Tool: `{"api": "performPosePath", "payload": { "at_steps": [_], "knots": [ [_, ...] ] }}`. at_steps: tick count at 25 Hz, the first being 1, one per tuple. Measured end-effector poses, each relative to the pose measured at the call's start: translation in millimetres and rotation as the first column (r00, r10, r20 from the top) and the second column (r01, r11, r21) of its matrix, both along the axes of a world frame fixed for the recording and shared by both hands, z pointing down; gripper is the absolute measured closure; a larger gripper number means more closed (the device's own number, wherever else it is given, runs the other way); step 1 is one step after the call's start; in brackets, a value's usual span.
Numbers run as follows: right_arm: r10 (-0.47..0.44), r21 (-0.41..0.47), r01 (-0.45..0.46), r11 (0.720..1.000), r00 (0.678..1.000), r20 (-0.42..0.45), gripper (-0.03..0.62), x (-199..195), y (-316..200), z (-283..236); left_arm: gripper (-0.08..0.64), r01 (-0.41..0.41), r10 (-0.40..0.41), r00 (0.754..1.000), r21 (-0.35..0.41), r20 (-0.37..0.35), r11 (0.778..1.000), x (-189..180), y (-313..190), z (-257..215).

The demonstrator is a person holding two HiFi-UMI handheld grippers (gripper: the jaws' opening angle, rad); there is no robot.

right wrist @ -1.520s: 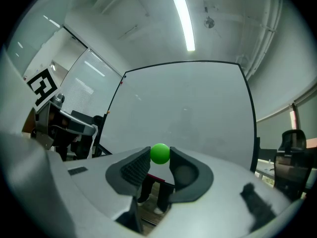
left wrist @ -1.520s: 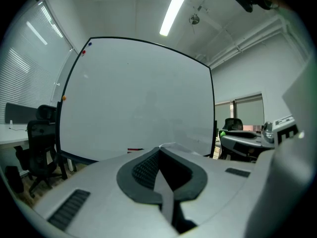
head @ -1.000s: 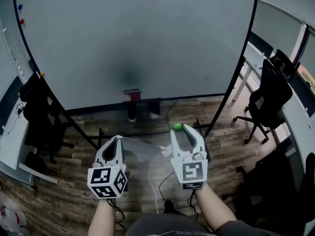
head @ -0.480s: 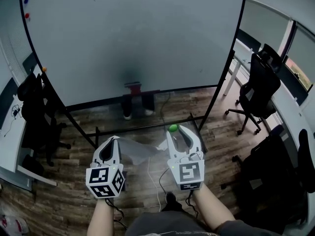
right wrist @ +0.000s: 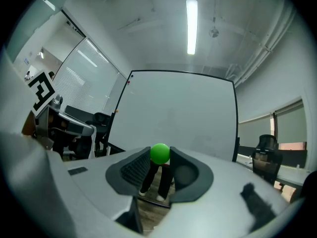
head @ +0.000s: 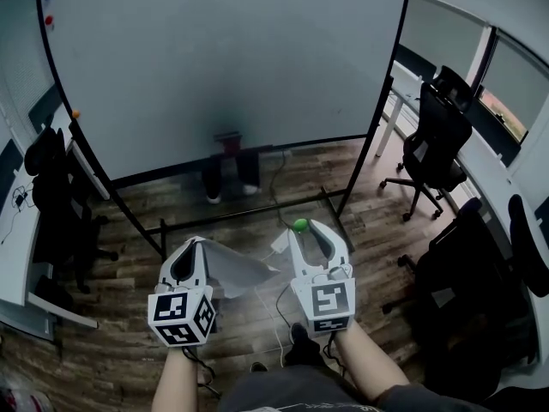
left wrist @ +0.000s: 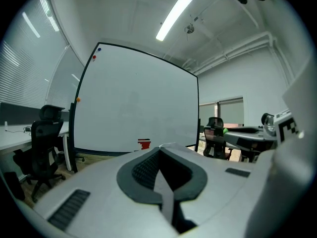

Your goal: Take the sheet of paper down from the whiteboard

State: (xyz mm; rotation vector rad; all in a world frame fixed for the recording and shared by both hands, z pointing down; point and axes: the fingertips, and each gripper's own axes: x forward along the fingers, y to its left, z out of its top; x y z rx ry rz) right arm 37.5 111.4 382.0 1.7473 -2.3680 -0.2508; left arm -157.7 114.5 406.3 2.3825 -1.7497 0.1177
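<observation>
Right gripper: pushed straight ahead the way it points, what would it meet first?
Probably the whiteboard, near its lower edge. Nothing shows in between, though depth is hard to judge.

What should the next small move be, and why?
Probably lower the sheet of paper to set it down: the left gripper is shut on it, already off the whiteboard, and the right gripper pinches the green magnet that likely held it.

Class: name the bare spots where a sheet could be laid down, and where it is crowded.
Free: wood floor between the whiteboard stand and the office chairs; the whiteboard face is mostly bare. Crowded: cables on the near floor, dark chair at left.
</observation>
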Motion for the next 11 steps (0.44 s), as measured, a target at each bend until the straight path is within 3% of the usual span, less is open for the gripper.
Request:
{"api": "performPosePath", "payload": {
  "at_steps": [11],
  "knots": [
    [-0.009,-0.017,0.009,1.0,1.0,-0.005,0.468,-23.1,27.0,8.5,0.549,-0.039,0.039,0.999,0.0,-0.008,0.999,-8.7,17.6,5.5]
  ]
}}
